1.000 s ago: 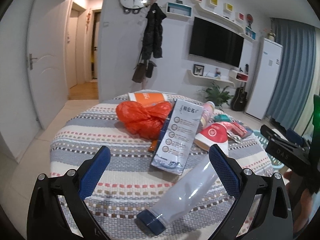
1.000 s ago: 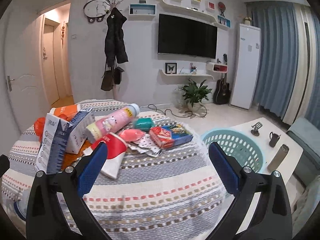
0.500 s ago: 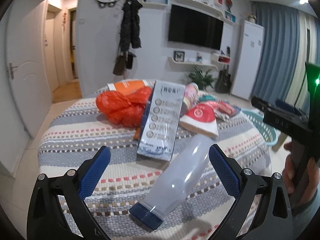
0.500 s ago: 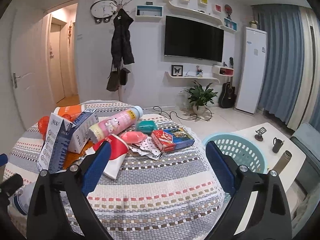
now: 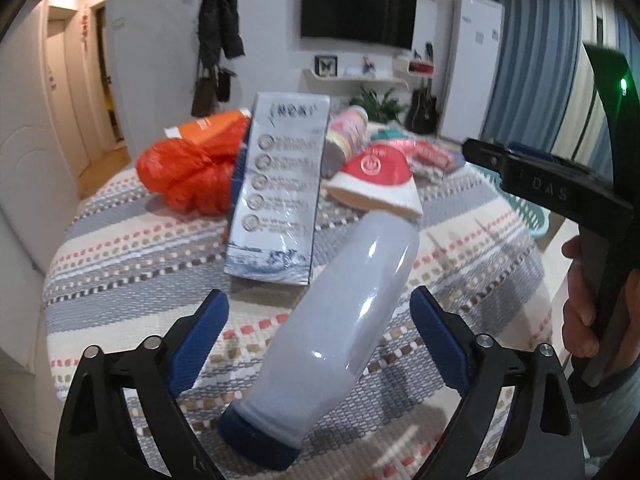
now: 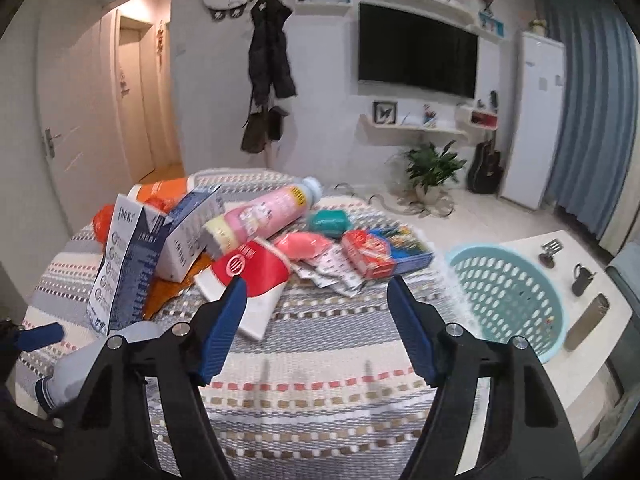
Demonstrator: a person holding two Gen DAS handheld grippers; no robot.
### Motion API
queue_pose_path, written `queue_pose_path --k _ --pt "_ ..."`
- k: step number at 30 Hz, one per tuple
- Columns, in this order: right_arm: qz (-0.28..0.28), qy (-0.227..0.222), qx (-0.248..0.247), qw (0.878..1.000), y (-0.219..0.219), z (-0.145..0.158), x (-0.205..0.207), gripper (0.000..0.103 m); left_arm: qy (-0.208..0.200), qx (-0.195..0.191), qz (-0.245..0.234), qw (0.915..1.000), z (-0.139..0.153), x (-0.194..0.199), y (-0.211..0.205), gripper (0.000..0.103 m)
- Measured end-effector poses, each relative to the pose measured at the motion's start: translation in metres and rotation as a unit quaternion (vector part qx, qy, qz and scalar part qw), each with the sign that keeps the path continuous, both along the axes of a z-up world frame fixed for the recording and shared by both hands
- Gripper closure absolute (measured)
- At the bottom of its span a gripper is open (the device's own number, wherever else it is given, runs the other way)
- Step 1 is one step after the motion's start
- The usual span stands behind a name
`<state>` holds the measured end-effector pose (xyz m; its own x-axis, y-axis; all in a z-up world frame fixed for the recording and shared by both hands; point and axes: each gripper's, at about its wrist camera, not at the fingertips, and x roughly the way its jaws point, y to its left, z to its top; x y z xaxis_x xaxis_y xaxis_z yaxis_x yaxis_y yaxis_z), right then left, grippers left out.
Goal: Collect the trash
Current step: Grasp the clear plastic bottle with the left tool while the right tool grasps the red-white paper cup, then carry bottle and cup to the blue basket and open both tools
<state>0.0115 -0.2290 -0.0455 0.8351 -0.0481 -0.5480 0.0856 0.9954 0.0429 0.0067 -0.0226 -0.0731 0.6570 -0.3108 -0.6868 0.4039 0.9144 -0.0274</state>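
Left tongs [image 5: 318,338] spread wide around the pale bottle [image 5: 344,316] lying on the striped table [image 5: 120,248], cap at six o'clock. Right tongs [image 6: 316,328] spread too, gripping nothing; basket [image 6: 508,300] at three o'clock.

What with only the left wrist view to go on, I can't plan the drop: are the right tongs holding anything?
Observer: No. The right tongs are open and empty, over the striped tablecloth.
Operator: And the basket? I only see a sliver of it.
Observer: The blue basket stands open-topped just past the table's right edge, beside a low white table.
Operator: Which trash lies nearest to it?
Observer: A red and blue box, lying flat on the cloth.
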Motion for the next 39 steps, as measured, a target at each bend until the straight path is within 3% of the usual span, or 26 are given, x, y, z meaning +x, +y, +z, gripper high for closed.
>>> queue_pose_path --k 2,4,7,11,16,27,33,39 --pt "0.012 0.013 0.013 1.0 0.002 -0.004 0.008 0.035 0.006 0.013 -0.009 0.9999 -0.003 0.003 -0.005 0.018" --pt "0.017 0.019 0.018 1.0 0.003 -0.006 0.013 0.035 0.015 0.019 -0.015 0.9996 -0.006 0.006 -0.01 0.026" --pt "0.023 0.028 0.018 0.999 0.005 -0.008 0.021 0.035 0.031 0.009 -0.022 0.9992 -0.01 0.01 -0.012 0.033" --pt "0.036 0.039 0.025 0.998 0.008 -0.009 0.029 0.035 0.033 0.015 -0.021 0.9991 -0.014 0.012 -0.019 0.035" --pt "0.052 0.082 0.059 0.994 0.008 -0.024 0.052 0.035 0.039 0.002 -0.014 0.9991 -0.016 0.014 -0.019 0.05" --pt "0.074 0.156 0.147 0.974 0.001 -0.048 0.096 0.035 0.026 -0.065 -0.033 0.997 -0.002 -0.001 -0.006 0.056" --pt "0.08 0.162 0.149 0.972 0.009 -0.051 0.112 0.034 0.006 -0.089 -0.021 0.9958 0.012 -0.007 0.009 0.056" --pt "0.092 0.135 0.138 0.977 0.018 -0.043 0.104 0.058 -0.009 -0.103 0.0 0.9947 0.021 -0.013 0.018 0.056"
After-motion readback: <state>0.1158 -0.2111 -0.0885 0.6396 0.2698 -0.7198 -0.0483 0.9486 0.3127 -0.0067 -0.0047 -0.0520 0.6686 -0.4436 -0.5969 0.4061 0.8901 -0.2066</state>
